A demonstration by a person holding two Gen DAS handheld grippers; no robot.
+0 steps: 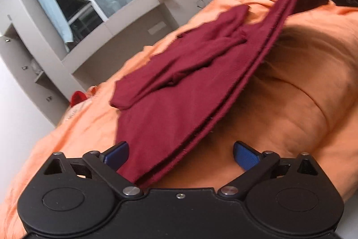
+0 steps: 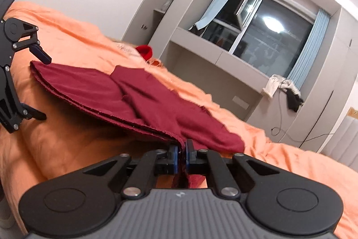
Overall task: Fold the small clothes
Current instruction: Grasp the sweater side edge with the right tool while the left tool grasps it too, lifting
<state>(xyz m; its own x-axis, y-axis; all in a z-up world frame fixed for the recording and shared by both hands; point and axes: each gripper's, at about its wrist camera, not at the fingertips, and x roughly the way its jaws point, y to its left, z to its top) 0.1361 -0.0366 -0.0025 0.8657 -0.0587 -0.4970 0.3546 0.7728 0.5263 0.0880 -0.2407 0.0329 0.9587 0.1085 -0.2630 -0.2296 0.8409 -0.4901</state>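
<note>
Right gripper [image 2: 182, 155], bottom center, clenches the maroon garment's [image 2: 143, 100] hem; left gripper [image 1: 179, 155] gapes, released. Lifting 1 corner alone risks unfolding its layers.

Between the wide-apart fingers of the left gripper [image 1: 180, 155] lay the near corner of the maroon garment [image 1: 170, 91], filling the left half of the gap; the right half stood free. Beyond it to the right, bare orange bedspread [image 1: 313, 86] gave open passage. The right gripper [image 2: 182, 155], clamped on the far corner, blocked that end.
</note>
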